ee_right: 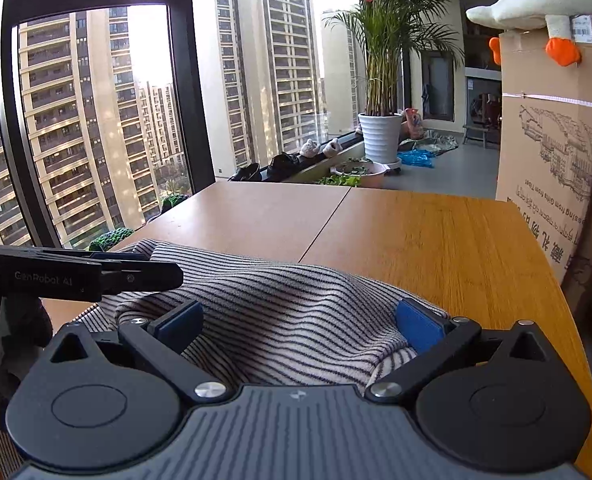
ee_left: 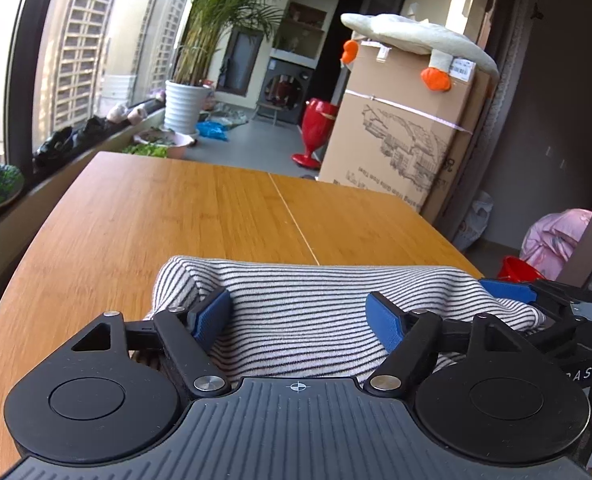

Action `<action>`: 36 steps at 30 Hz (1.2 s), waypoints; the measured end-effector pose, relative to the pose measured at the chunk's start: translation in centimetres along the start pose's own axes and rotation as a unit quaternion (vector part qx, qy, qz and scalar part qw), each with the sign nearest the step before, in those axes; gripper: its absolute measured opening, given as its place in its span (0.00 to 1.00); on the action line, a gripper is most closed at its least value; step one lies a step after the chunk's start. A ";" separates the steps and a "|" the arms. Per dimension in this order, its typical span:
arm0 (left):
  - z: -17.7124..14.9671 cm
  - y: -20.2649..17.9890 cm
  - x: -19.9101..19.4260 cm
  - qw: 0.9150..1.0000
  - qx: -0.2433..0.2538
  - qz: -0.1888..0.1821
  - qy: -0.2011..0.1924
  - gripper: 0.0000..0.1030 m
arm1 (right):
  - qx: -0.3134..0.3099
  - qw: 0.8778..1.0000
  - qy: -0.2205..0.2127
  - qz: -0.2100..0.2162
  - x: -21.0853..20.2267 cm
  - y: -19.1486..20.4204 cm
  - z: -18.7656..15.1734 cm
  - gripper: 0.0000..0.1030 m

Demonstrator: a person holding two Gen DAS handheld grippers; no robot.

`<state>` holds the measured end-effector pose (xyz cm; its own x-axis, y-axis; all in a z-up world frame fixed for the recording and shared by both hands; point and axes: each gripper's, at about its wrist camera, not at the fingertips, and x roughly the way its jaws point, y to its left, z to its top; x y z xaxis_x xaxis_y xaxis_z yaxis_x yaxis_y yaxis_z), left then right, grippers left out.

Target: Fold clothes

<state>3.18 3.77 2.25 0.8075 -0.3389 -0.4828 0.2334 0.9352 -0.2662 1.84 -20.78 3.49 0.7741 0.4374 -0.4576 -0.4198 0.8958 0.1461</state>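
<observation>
the striped cloth (ee_left: 299,312) lies bunched on the near part of the wooden table (ee_left: 176,208). the left gripper (ee_left: 299,316) has its jaws spread wide with cloth between the blue pads (ee_left: 212,316), not pinched. the right gripper (ee_right: 299,322) is likewise wide open over the cloth (ee_right: 280,312), gripping nothing. a cardboard box (ee_left: 407,132) stands beside the table.

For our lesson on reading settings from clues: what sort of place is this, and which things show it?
Probably an enclosed balcony or sunroom of a high-rise flat: a tall potted palm in a white ribbed pot, shoes lined along the window sill, and a front-loading washing machine at the far end.
</observation>
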 end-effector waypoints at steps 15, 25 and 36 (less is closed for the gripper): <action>0.5 0.1 1.4 1.000 0.017 -0.008 -0.004 0.88 | 0.015 1.000 0.009 -0.021 -0.1 -1.4 -0.8 0.49; 2.8 1.9 4.6 1.000 0.007 -0.006 -0.015 0.88 | -0.028 0.999 -0.003 -0.044 4.9 -2.2 0.8 0.49; 2.9 2.8 2.2 0.998 -0.047 -0.021 -0.022 0.91 | -0.014 0.999 -0.015 -0.044 4.3 -2.8 0.8 0.49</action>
<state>7.22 5.95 2.87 0.8212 -0.3713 -0.4333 0.2180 0.9059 -0.3632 6.72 -21.36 1.86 0.8228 0.3589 -0.4407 -0.3617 0.9288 0.0811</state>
